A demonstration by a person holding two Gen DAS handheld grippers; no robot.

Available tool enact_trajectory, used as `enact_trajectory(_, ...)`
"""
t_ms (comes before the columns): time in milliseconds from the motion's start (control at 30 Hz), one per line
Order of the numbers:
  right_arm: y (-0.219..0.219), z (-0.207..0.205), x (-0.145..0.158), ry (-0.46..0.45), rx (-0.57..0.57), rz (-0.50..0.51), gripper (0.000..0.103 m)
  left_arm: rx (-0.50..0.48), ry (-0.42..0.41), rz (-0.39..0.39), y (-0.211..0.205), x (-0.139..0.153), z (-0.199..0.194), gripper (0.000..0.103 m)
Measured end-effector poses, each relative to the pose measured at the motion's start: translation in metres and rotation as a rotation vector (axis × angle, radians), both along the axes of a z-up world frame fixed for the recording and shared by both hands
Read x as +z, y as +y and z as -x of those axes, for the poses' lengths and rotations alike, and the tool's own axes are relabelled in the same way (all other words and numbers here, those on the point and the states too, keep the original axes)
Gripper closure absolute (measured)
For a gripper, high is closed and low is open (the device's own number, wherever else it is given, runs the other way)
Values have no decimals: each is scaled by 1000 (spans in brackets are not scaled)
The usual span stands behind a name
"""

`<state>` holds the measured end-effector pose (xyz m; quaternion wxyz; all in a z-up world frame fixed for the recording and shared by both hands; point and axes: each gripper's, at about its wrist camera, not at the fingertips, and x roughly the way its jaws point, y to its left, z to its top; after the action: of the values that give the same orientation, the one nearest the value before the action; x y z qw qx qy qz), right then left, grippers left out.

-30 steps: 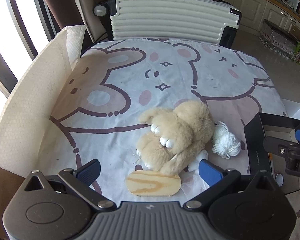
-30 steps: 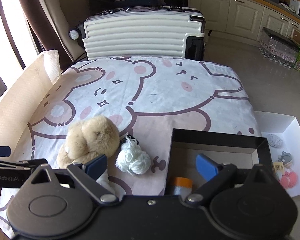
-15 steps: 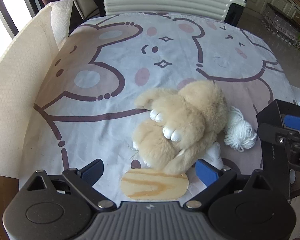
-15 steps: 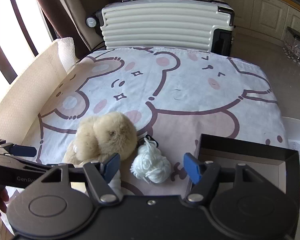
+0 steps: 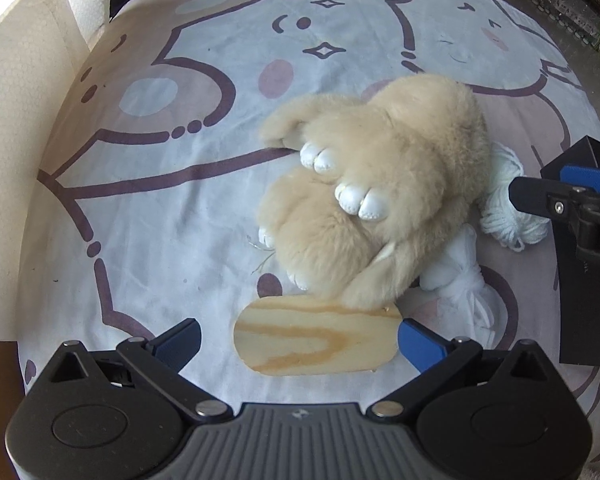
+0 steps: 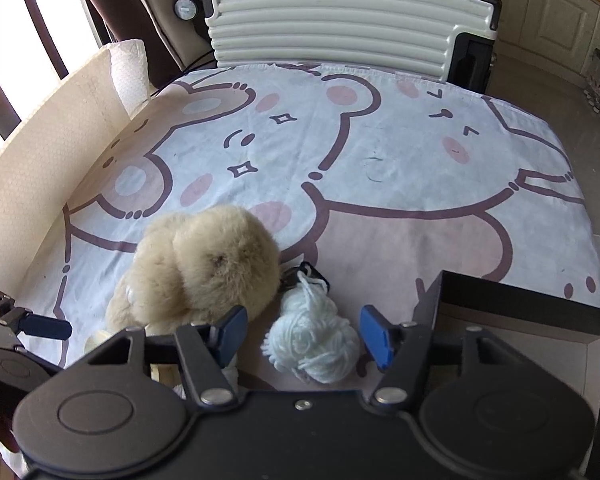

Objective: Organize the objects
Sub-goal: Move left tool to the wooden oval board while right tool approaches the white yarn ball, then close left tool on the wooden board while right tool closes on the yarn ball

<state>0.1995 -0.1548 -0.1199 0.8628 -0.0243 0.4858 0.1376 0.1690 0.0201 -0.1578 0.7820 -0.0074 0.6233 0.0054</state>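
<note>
A beige plush toy [image 5: 380,184] with white toes lies on the cartoon-print cloth [image 5: 180,200]. An oval wooden piece [image 5: 316,340] lies just in front of it, between the open blue fingers of my left gripper [image 5: 300,338]. A white yarn ball [image 6: 314,338] sits right of the plush [image 6: 204,264], between the open fingers of my right gripper [image 6: 302,336]. The yarn [image 5: 508,208] also shows in the left wrist view, beside the right gripper's fingertip [image 5: 540,200]. A small white knotted cloth item [image 5: 460,272] lies by the plush.
A black open box [image 6: 520,308] stands at the right front edge of the cloth. A cream padded sheet [image 6: 40,168] lines the left side. A ribbed white suitcase [image 6: 340,20] stands behind the table. Kitchen cabinets [image 6: 560,20] are at far right.
Both grippers have moved forward and down. The left has closed in on the wooden piece. The right has shifted left from over the black box to straddle the yarn ball.
</note>
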Motion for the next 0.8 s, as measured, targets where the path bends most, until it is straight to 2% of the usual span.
enact_trajectory(267,6,-6,-11,23,44,24,43,8,38,36,-3,-11,-6,0)
enact_trajectory(467,9,-10,-20,36,63,43,44,10,46,24,-3,-16,-10,0)
enact_trajectory(667,12,-12,-26,32,82,58,45,-28,51,18,-5,-18,-12,0)
enact_trajectory(733,12,-13,-28,29,83,63,45,-32,54,27,-4,-18,-12,2)
enact_trajectory(800,13,-14,-28,23,84,78,47,-42,57,47,-4,-18,-13,9)
